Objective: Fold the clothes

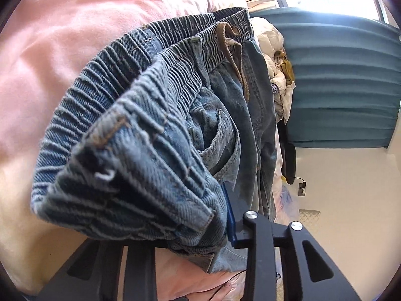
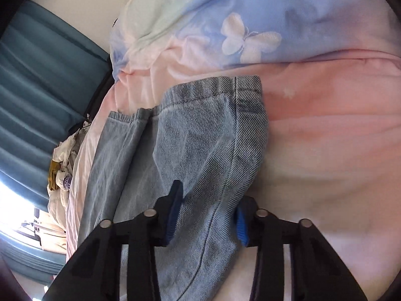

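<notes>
Both tools pinch the jeans (image 2: 200,135): left tool (image 1: 200,215) grips the waistband (one finger hidden by denim), right tool (image 2: 204,215) a leg on the bed (image 2: 325,115).

The jeans (image 1: 140,135) are faded blue denim with a gathered elastic waistband (image 1: 105,80) and a tan drawstring (image 1: 233,50). The waist end is bunched and lifted; the hem end (image 2: 200,135) lies flat on the pink bedding (image 2: 325,125).

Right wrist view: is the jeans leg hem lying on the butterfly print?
No, the jeans hem lies on plain pink bedding, short of the butterfly.
</notes>
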